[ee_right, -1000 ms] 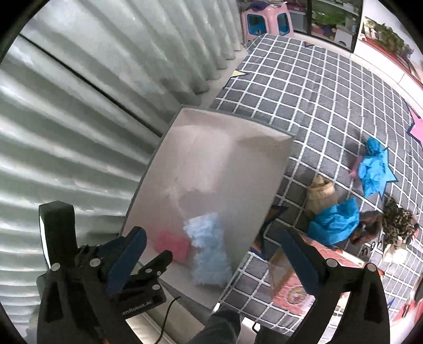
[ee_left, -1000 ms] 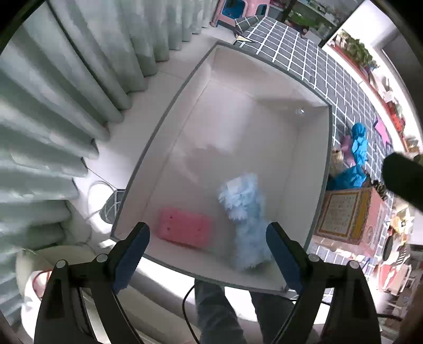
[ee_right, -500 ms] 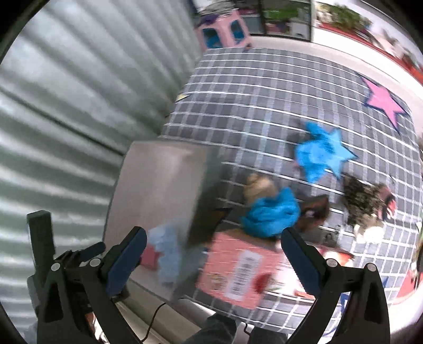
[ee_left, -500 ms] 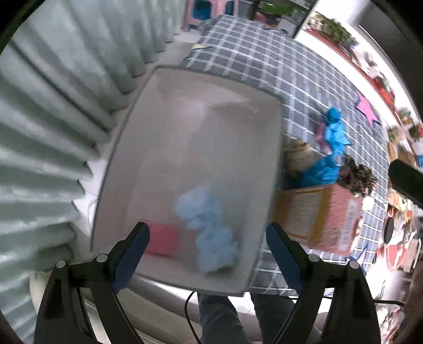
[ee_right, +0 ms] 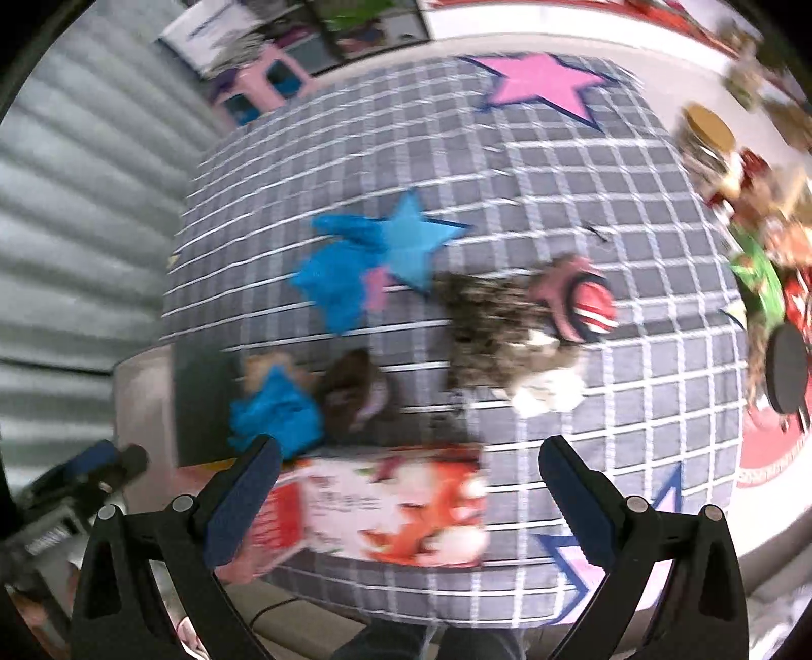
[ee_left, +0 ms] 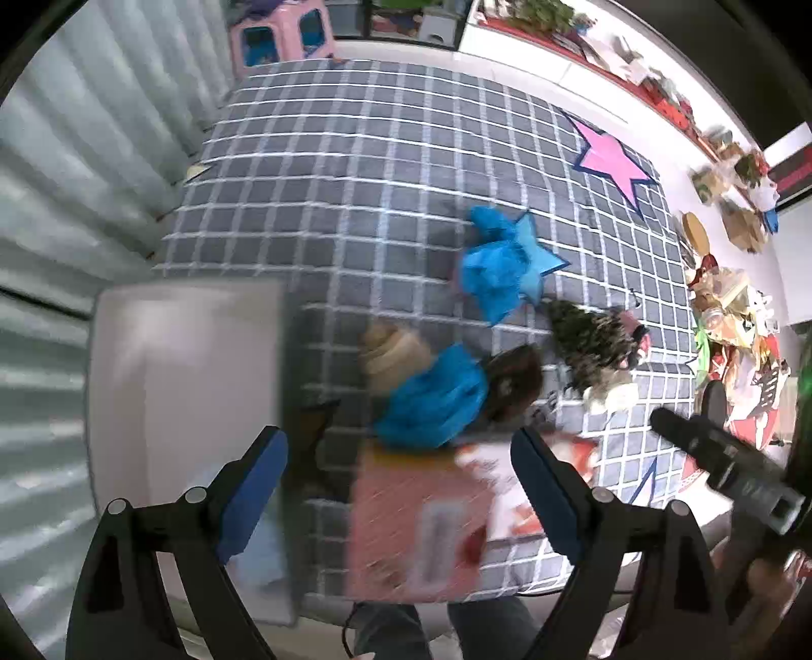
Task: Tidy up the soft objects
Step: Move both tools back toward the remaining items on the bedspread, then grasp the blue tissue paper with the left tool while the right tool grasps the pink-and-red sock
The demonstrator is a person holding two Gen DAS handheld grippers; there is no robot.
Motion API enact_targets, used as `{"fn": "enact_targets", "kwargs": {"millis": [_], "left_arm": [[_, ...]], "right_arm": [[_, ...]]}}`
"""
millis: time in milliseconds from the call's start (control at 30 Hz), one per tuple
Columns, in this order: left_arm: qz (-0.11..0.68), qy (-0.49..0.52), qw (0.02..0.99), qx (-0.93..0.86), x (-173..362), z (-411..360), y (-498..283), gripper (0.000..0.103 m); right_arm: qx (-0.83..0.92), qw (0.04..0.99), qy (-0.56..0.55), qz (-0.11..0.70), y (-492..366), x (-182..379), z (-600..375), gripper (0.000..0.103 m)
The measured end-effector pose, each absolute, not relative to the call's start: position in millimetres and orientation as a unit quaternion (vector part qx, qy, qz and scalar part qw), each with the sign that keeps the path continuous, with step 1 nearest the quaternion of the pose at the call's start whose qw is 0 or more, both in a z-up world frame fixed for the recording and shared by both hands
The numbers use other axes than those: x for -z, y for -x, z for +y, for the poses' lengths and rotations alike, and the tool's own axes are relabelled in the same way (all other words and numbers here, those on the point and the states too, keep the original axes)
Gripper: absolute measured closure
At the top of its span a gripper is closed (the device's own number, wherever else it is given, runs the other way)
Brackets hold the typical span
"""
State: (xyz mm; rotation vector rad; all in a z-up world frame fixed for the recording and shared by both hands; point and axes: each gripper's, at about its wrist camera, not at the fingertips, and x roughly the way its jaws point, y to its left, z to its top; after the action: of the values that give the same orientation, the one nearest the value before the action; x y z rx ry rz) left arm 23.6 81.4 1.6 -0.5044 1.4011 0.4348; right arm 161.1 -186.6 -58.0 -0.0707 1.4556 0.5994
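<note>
Soft toys lie on the grey checked mat (ee_left: pixel 355 167): a blue plush (ee_left: pixel 495 271) (ee_right: pixel 337 282), a second blue plush (ee_left: pixel 436 398) (ee_right: pixel 276 414), a tan one (ee_left: pixel 393 348), a brown one (ee_left: pixel 510 378) (ee_right: pixel 352 388), a spotted one (ee_left: pixel 591 340) (ee_right: pixel 495 330) and a red-pink striped one (ee_right: pixel 576 299). The white bin (ee_left: pixel 182 386) stands at the mat's left edge, with a pale blue plush (ee_left: pixel 266 546) inside. My left gripper (ee_left: pixel 398 480) is open and empty above the mat. My right gripper (ee_right: pixel 408 485) is open and empty too.
A pink and red picture box (ee_left: pixel 421 518) (ee_right: pixel 385 502) lies on the near mat edge by the bin. Curtains (ee_left: pixel 76 177) hang on the left. A pink stool (ee_left: pixel 279 38) stands at the far end. Clutter (ee_left: pixel 736 325) lines the right.
Both grippers have swung right, away from over the bin toward the toys on the mat. Both stayed open and empty.
</note>
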Motion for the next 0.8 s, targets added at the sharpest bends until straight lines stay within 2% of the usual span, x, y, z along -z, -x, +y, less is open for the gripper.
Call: {"fn": "enact_targets", "kwargs": {"millis": [333, 800], "left_arm": [[0.687, 0.189, 0.668, -0.212, 62, 58, -129, 0.011], [0.723, 0.161, 0.621, -0.256, 138, 65, -176, 0.011]], "right_arm": [[-0.221, 0.69, 0.019, 0.689, -215, 105, -243, 0.001], [-0.2, 0.674, 0.041, 0.71, -267, 158, -248, 0.001]]}}
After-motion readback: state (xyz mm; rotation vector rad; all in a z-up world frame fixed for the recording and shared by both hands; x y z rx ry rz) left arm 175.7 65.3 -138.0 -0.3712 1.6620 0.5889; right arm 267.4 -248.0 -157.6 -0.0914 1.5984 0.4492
